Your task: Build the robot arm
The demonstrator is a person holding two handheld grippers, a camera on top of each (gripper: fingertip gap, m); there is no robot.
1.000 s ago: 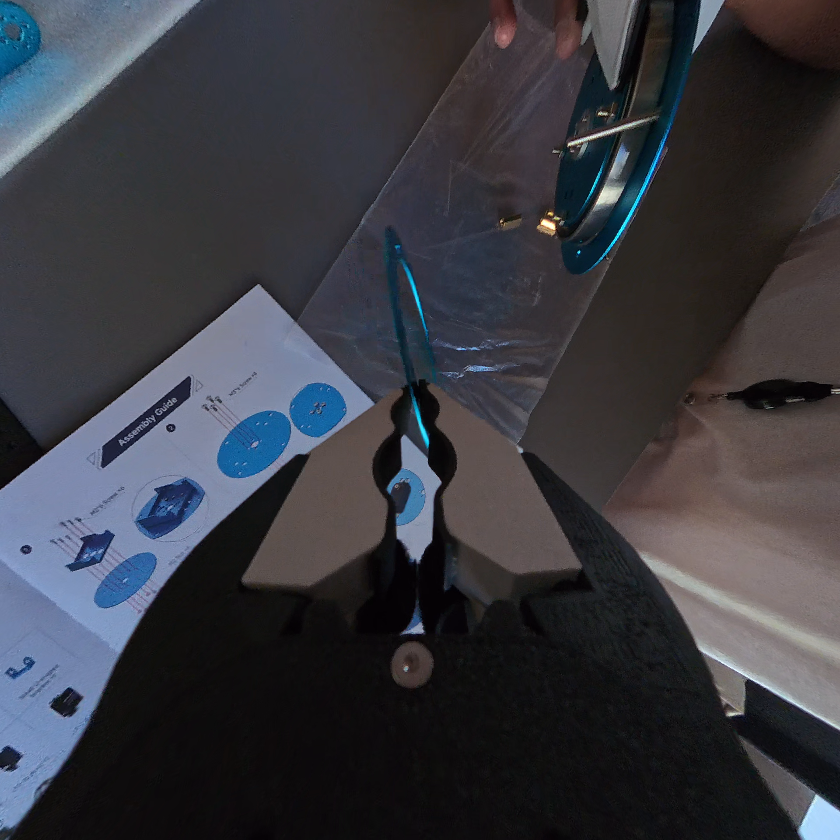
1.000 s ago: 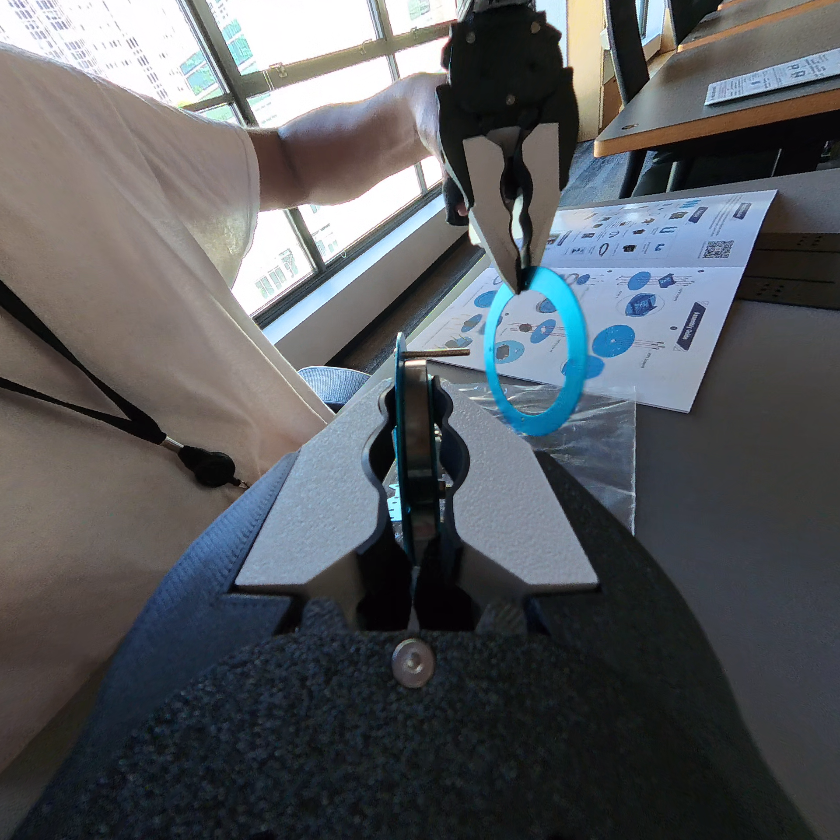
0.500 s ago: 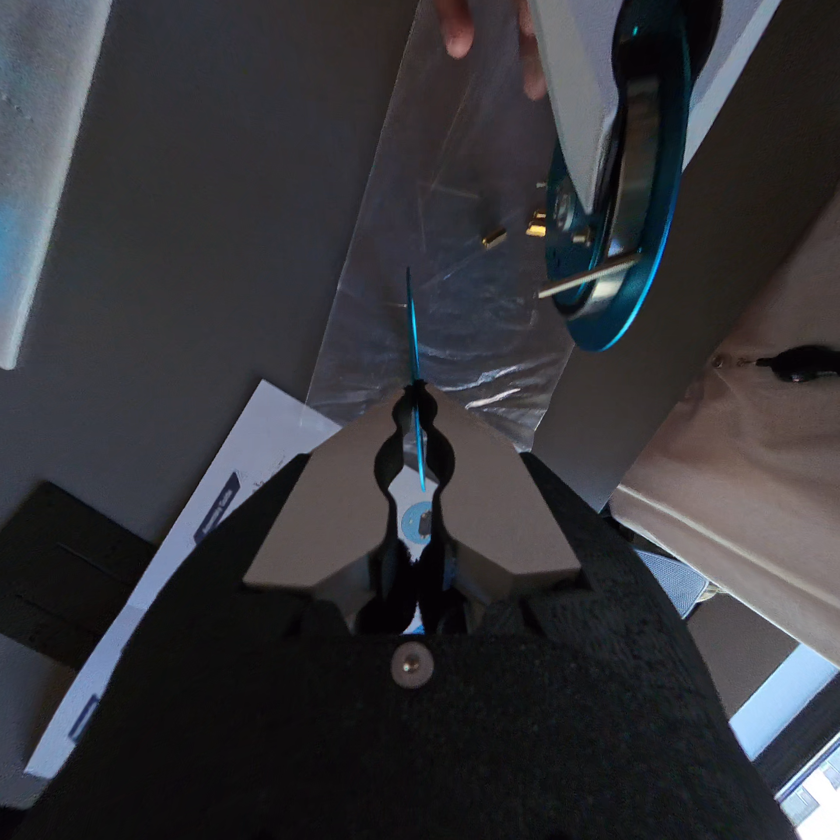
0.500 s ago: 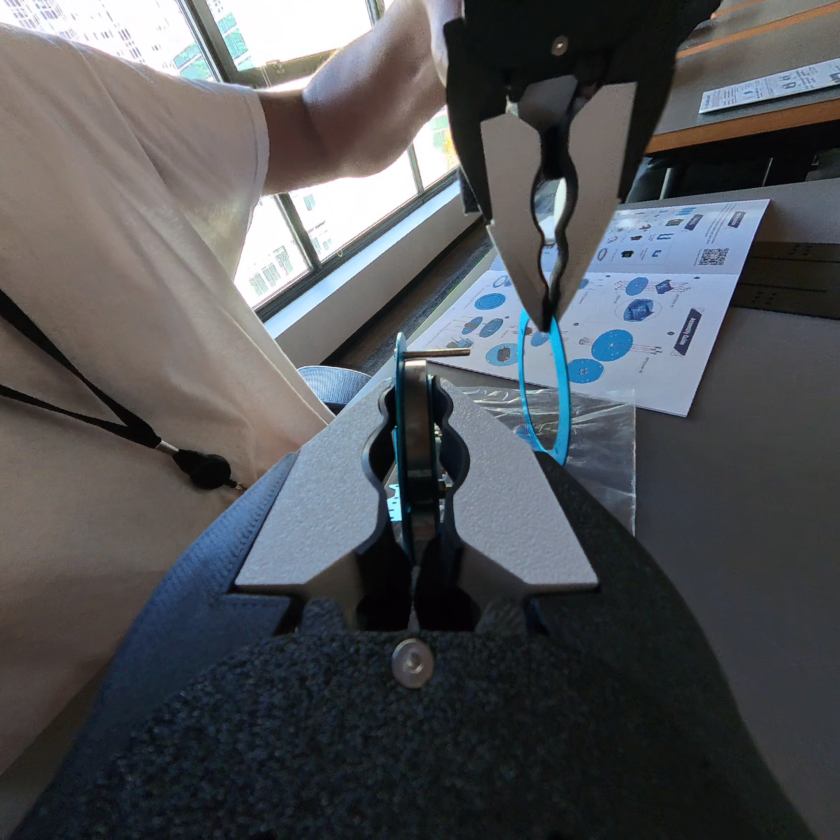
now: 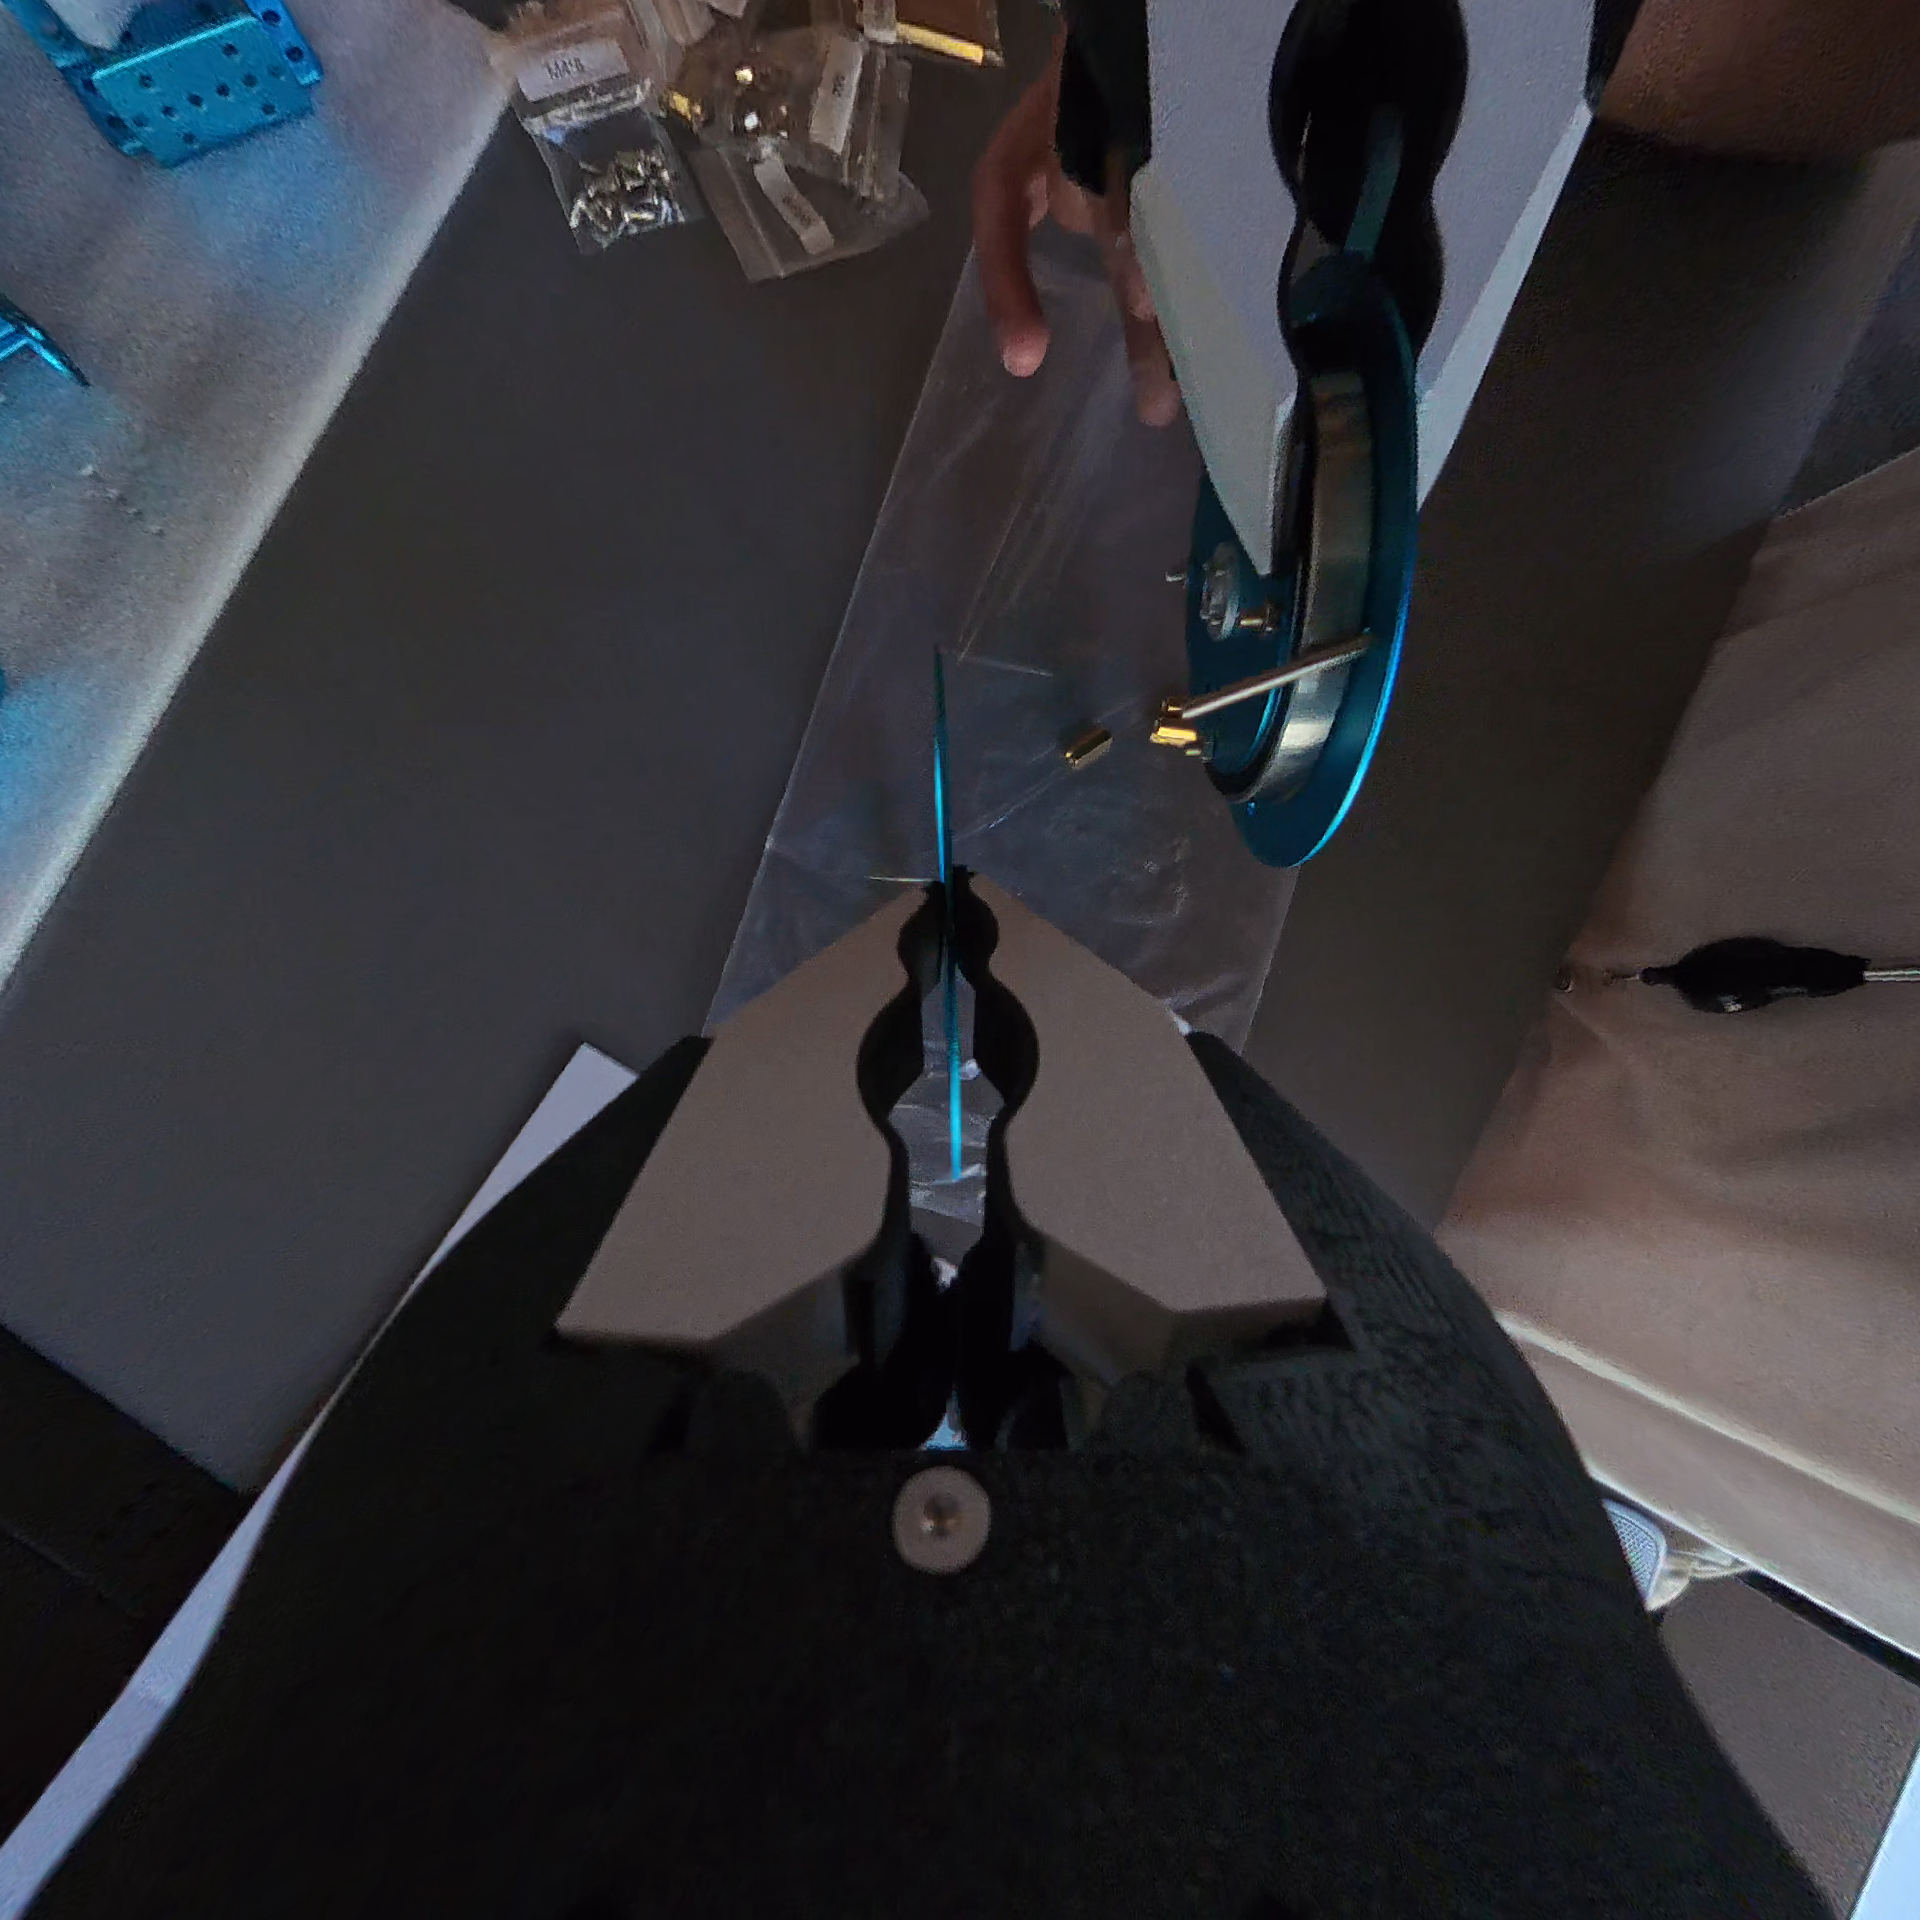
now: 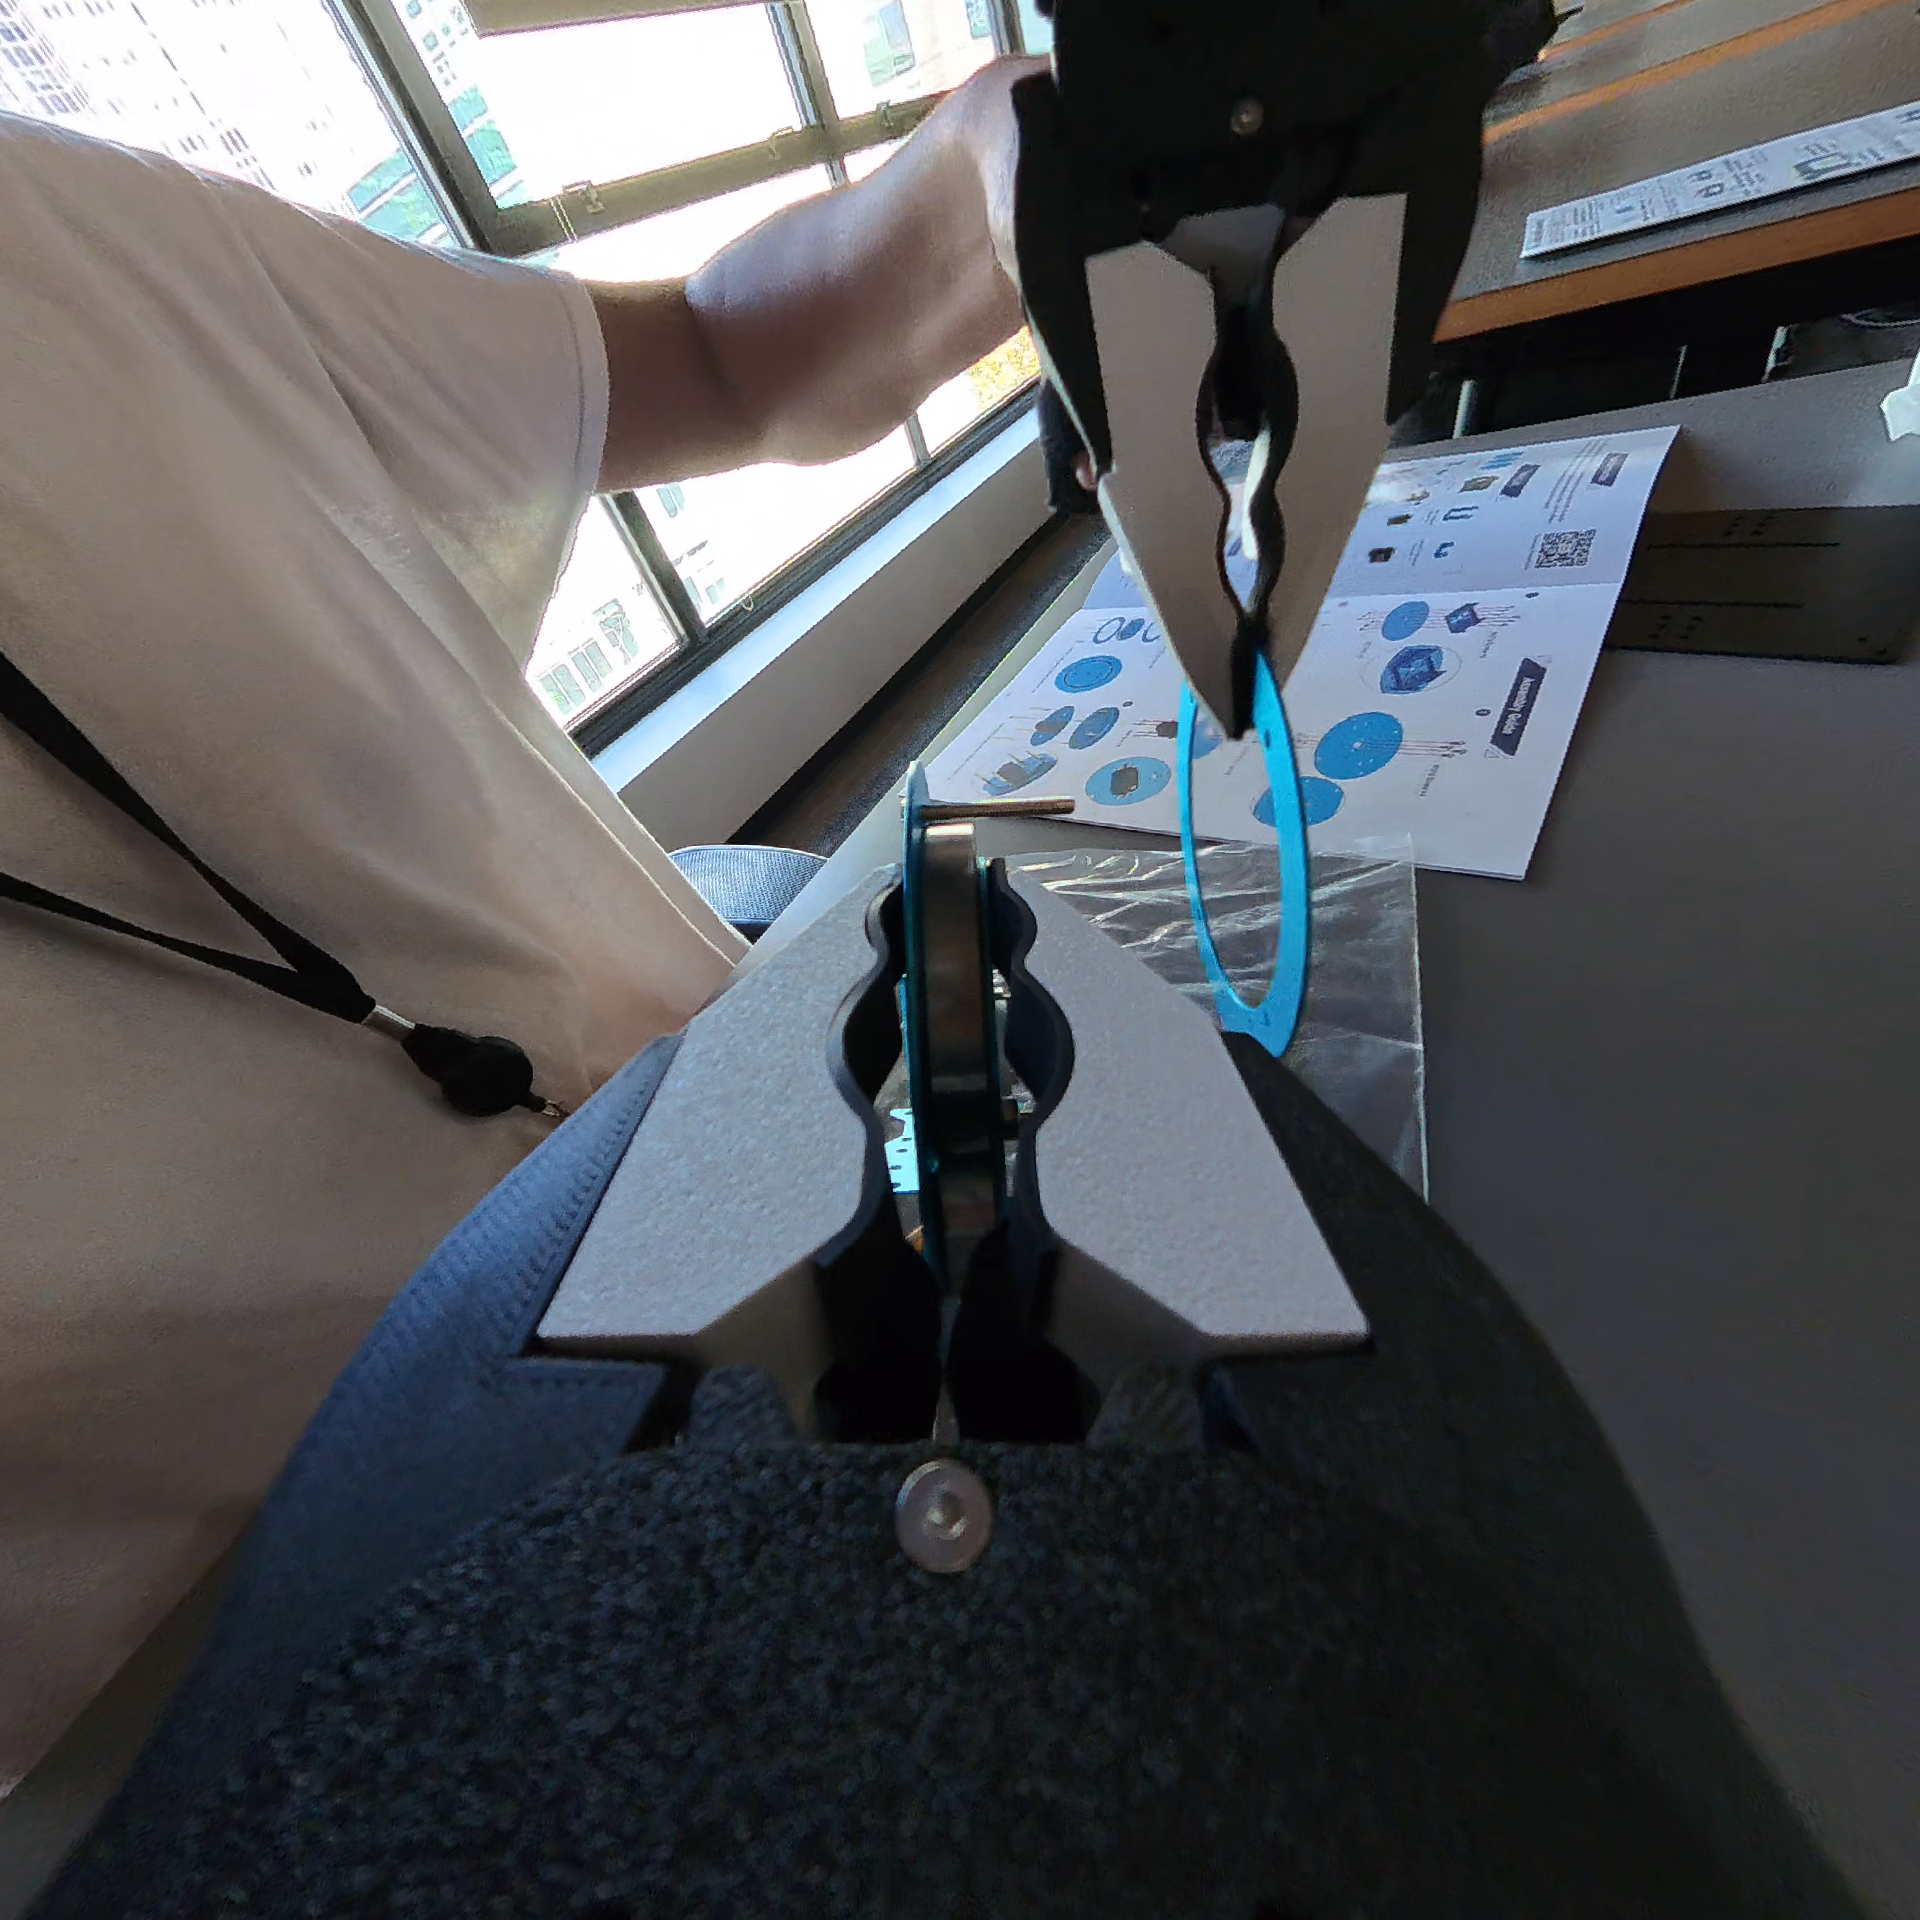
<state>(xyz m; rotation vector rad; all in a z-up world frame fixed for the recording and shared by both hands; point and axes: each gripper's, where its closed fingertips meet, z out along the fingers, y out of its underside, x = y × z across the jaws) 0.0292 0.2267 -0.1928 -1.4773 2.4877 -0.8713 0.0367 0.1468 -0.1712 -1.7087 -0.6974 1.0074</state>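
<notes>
Left hand-held gripper (image 5: 951, 883): clamped on thin blue metal ring (image 6: 1242, 862); above clear plastic bag (image 6: 1340, 935)
Right hand-held gripper (image 6: 940, 883): clamped on blue disc with steel bearing (image 5: 1320, 623); near ring
Tabletop (image 6: 1662, 1039): grey

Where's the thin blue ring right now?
The thin blue ring hangs from the shut left gripper above the clear plastic bag, right of the right gripper's disc assembly.

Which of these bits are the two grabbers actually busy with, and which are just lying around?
In use:
- left gripper shut on thin blue metal ring
- right gripper shut on blue disc assembly

Lying about:
- clear plastic bag
- brass standoffs
- instruction sheet
- screw packets
</notes>
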